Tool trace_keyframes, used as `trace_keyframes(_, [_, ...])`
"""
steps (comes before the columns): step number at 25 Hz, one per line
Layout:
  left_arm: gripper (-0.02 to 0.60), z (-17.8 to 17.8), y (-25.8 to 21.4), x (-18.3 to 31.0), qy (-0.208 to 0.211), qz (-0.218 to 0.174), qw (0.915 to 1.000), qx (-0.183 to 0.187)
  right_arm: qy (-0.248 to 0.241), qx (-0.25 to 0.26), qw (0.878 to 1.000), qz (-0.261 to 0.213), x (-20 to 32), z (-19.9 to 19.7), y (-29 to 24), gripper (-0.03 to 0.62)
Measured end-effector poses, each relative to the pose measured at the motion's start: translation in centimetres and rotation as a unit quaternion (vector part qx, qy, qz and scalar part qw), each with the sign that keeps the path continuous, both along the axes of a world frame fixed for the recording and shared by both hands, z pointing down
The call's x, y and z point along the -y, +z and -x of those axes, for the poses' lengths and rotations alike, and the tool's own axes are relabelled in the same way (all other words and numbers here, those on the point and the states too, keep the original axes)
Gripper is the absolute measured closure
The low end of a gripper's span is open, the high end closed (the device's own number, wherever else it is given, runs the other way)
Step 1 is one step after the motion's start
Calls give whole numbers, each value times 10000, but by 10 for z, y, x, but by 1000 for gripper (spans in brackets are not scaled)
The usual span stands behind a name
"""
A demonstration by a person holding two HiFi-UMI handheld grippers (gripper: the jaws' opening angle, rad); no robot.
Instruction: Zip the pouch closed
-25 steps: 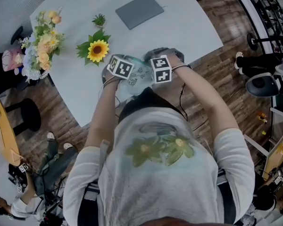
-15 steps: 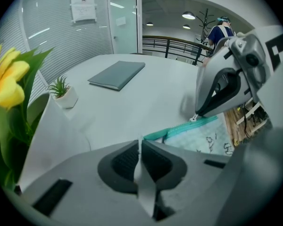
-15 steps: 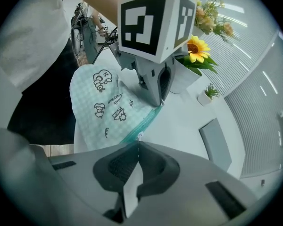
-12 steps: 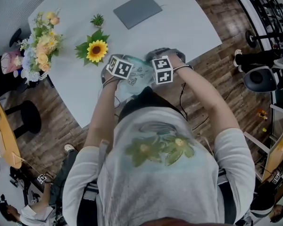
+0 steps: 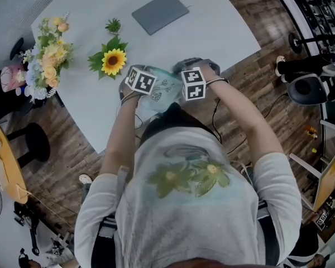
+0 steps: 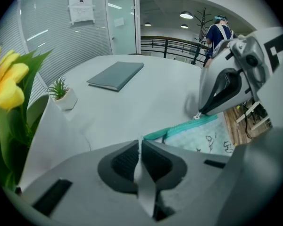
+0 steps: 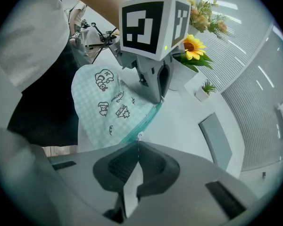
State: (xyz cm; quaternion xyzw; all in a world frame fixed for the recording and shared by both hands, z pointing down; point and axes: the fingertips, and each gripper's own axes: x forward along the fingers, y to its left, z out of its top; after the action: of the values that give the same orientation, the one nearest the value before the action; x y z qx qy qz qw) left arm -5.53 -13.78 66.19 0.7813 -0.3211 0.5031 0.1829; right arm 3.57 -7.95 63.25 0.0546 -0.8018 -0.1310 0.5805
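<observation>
Mint checked fabric is held stretched between two closed grippers at the near edge of the white table (image 5: 212,27).
The pouch (image 5: 163,87) is pinched at one corner by the left gripper (image 6: 140,144), its jaws pressed on a thin fold beside the zipper (image 6: 179,128). The right gripper (image 7: 137,146) is clamped tight on the small pull (image 7: 139,136) at the other end. With a harder tug the thin fabric could be drawn out of the left pinch, or the tiny pull lost, and the pouch dropped off the edge. Whether the teeth are meshed cannot be told.
</observation>
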Motion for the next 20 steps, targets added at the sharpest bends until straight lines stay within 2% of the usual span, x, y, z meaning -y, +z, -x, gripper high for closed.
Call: trace_keyframes(20, [555,0,0,0,28,12,10000,-35,360,25,9993,89,-9,-9,-1,577])
